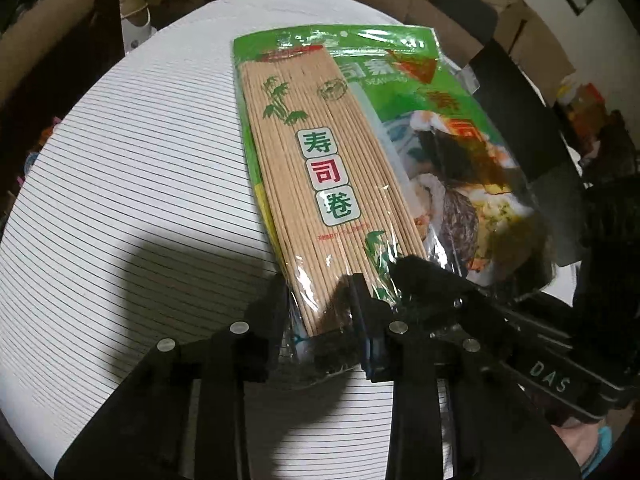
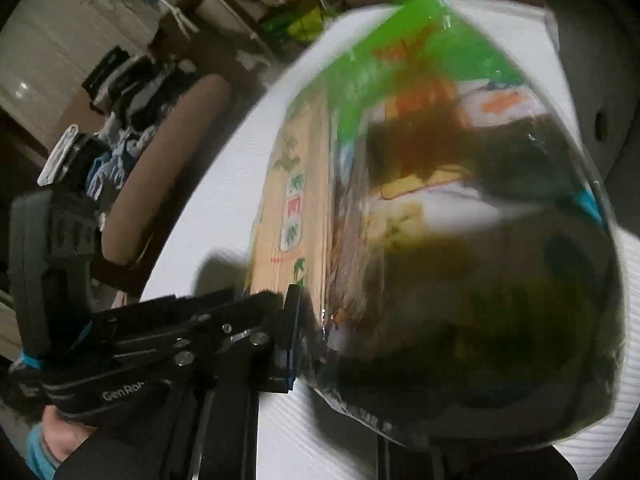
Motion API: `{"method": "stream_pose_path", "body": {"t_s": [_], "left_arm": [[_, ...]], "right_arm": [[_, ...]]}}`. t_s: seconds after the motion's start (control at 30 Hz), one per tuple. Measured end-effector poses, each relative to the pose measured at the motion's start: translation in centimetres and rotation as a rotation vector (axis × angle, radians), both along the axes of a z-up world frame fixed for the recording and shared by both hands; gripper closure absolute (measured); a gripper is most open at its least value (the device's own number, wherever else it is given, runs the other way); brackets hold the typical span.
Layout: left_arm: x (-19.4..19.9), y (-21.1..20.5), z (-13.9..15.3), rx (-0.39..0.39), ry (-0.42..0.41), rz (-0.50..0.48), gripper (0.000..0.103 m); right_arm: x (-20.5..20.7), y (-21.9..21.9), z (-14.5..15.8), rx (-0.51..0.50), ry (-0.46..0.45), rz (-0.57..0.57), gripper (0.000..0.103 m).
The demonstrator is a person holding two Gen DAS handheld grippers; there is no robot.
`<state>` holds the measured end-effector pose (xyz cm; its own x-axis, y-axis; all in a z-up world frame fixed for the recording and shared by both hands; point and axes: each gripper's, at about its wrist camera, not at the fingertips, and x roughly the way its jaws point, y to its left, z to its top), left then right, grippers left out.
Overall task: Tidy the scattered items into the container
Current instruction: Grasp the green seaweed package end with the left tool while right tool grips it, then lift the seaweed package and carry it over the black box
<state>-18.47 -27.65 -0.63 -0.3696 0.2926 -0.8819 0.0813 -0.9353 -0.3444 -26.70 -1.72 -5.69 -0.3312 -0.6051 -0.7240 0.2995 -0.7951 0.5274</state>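
On the white ribbed tabletop [image 1: 120, 160] with thin dark lines lies a clear plastic packet printed green, holding a pale bamboo sushi rolling mat and dark seaweed sheets [image 1: 344, 152], its long side running from near to far. In the left wrist view, the left tongs [image 1: 320, 304] pinch the near end of the packet, one black finger [image 1: 272, 304] on the left of the bamboo mat's end and the other on its right, the plastic crinkled between them. Just to the right, the right tongs [image 1: 416, 276] reach in from the lower right, their black tip resting on the packet's near right part over the seaweed.

The right wrist view is blurred. The packet [image 2: 440, 220] fills most of it, its near edge lifted close to the lens, so the right tongs' own fingers are hidden behind the plastic; they are pressed nearly together, apparently on the packet. The left tongs [image 2: 280, 320] appear at the lower left, clamped on the packet's edge, with part of a hand [image 2: 60, 436] below them.
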Motion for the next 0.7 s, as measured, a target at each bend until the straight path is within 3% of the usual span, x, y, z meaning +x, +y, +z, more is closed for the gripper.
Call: {"method": "stream_pose_path", "body": {"t_s": [0.07, 0.13, 0.23, 0.37, 0.53, 0.7], "left_arm": [[0.0, 0.1, 0.0, -0.009, 0.003, 0.001, 0.075], [0.0, 0.1, 0.0, -0.014, 0.004, -0.001, 0.075], [-0.2, 0.1, 0.0, -0.026, 0.005, -0.007, 0.075], [-0.2, 0.3, 0.0, -0.055, 0.01, -0.012, 0.075], [0.4, -0.4, 0.4, 0.004, 0.024, 0.012, 0.074], [1.2, -0.6, 2.3, 0.013, 0.058, 0.018, 0.074]], "right_arm": [[-0.1, 0.9, -0.7, -0.062, -0.029, -0.034, 0.089], [-0.5, 1.8, -1.6, -0.134, -0.082, -0.086, 0.08], [-0.8, 3.2, -2.6, -0.246, -0.117, -0.155, 0.08], [-0.7, 3.1, -2.3, -0.277, -0.088, -0.149, 0.09], [-0.4, 3.1, -0.4, -0.326, -0.059, -0.126, 0.091], [-0.1, 3.4, 1.2, -0.403, -0.06, -0.132, 0.091]]}}
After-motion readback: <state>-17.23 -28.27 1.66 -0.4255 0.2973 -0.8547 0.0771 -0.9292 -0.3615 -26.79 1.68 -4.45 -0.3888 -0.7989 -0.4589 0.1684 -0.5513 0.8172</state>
